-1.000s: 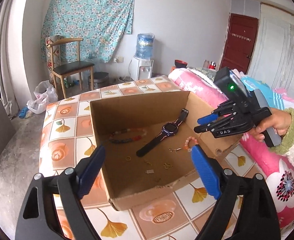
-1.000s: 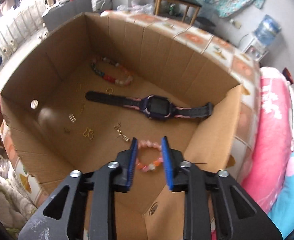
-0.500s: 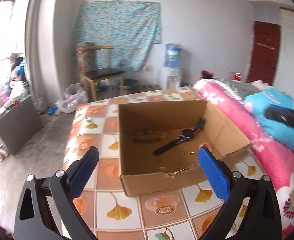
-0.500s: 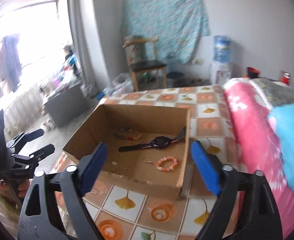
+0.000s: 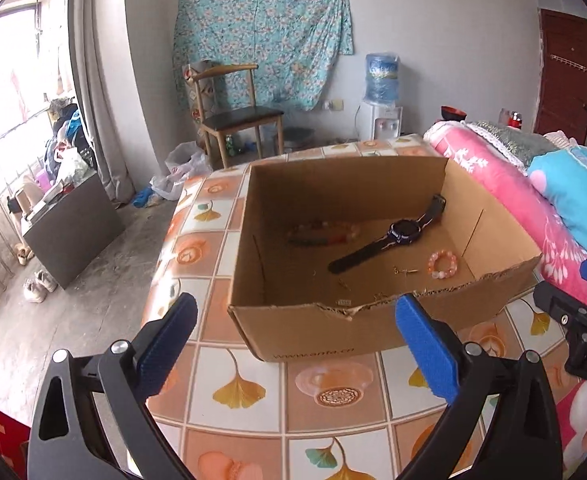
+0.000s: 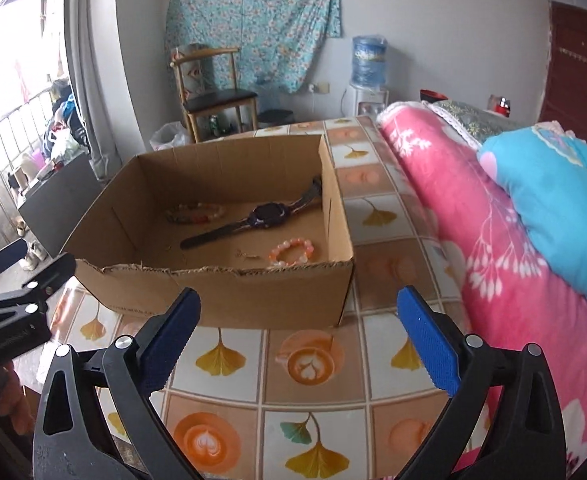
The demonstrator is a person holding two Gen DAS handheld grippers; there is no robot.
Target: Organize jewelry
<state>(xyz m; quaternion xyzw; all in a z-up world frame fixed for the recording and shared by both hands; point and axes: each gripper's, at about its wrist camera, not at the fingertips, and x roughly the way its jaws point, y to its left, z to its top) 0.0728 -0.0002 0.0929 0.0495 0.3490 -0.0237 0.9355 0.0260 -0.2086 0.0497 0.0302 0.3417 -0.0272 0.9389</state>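
An open cardboard box (image 5: 313,332) (image 6: 233,296) stands on the tiled table. Inside lie a dark watch (image 5: 389,242) (image 6: 253,220), a pink bead bracelet (image 5: 442,265) (image 6: 291,252), a multicoloured bead bracelet (image 5: 325,234) (image 6: 195,213) and several small gold pieces (image 5: 403,270). My left gripper (image 5: 293,344) is open and empty, in front of the box's near wall. My right gripper (image 6: 299,340) is open and empty, in front of the box's near right corner. Each gripper shows at the edge of the other's view.
The tiled table (image 5: 325,396) (image 6: 305,364) extends around the box. A pink and blue quilt (image 6: 513,200) (image 5: 565,196) lies along the right. A chair (image 5: 233,120), a water dispenser (image 5: 381,96) and floor clutter stand beyond the table.
The right gripper left the pink bracelet in the box, opened wide and pulled back out. Both grippers drew back from the box to its near side.
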